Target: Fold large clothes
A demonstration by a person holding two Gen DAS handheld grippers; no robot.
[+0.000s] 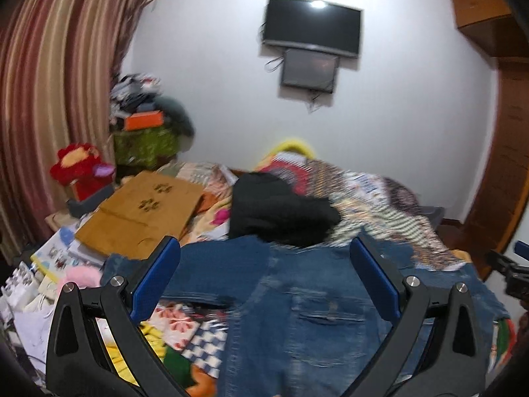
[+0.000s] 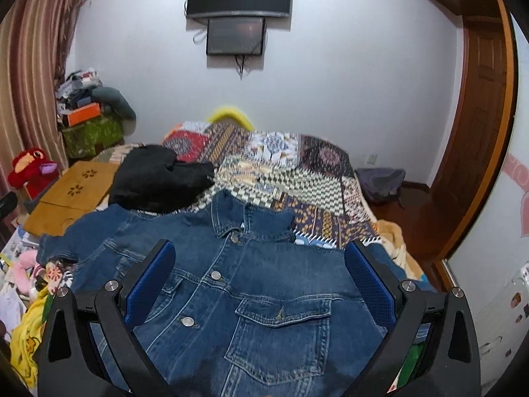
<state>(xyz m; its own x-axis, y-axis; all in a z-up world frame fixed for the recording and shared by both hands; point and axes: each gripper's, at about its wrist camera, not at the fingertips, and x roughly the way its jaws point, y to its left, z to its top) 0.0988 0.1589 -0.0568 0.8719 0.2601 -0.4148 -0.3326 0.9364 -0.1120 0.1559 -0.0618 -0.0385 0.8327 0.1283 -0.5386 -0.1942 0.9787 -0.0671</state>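
Observation:
A blue denim jacket [image 2: 251, 291] lies spread face up on the bed, collar toward the far wall, buttons and a chest pocket showing. It also shows in the left wrist view [image 1: 297, 297], blurred. My right gripper [image 2: 261, 248] is open and empty, just above the jacket's chest. My left gripper [image 1: 264, 244] is open and empty, above the jacket's left half. A sleeve [image 2: 66, 244] stretches out to the left. The right gripper's body [image 1: 509, 271] shows at the right edge of the left wrist view.
A black garment [image 2: 158, 178] lies bunched on the patchwork bedspread [image 2: 297, 172] just beyond the jacket. A wooden lap table [image 2: 72, 192], a red plush toy [image 2: 29, 168] and stacked boxes [image 2: 89, 125] sit at the left. A wooden door [image 2: 479, 106] stands at the right.

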